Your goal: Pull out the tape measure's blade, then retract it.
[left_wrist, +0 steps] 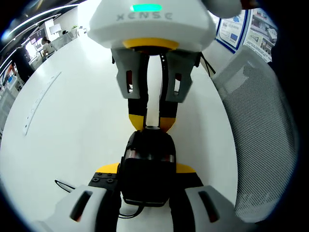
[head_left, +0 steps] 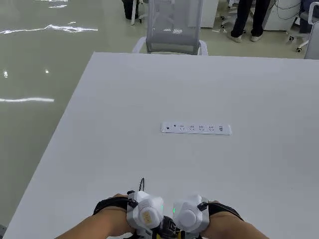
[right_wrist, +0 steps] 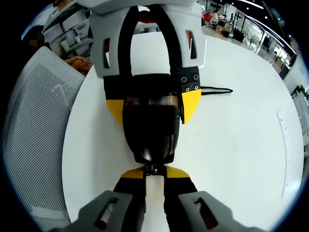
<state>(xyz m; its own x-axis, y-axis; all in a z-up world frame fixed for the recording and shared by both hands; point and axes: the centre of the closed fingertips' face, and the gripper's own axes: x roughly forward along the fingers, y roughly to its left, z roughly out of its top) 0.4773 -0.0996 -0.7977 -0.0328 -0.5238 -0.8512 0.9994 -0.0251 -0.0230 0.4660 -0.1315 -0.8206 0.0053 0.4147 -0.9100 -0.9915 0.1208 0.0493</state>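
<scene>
Where the two grippers meet at the near edge of the table (head_left: 149, 94), the tape measure (left_wrist: 147, 169) sits between them, a black case with yellow trim; no label on it is legible. In the head view it shows as a small dark part (head_left: 168, 228) between the two white housings.

The left gripper (left_wrist: 146, 180) clamps the case from both sides, with its yellow-tipped jaws spread to the case's width. In the right gripper view the same jaws reach in from the top (right_wrist: 152, 106) around the case (right_wrist: 150, 130).

The right gripper (right_wrist: 154, 173) has its jaws almost together, and the yellow tips pinch the small end tab at the case mouth. A pale strip runs back between these jaws; whether it is blade or table surface cannot be determined. In the left gripper view this gripper (left_wrist: 152, 123) faces the camera. Its white housing carries raised letters that read roughly "XENSE", with a lit green bar above them.

In the head view the left gripper (head_left: 144, 214) is on the left and the right gripper (head_left: 192, 215) on the right, both held by strapped hands.

A thin black cord (right_wrist: 215, 90) trails from the case onto the table. A white power strip (head_left: 196, 128) lies well beyond it. A grey mesh chair (head_left: 174, 25) stands at the far edge.
</scene>
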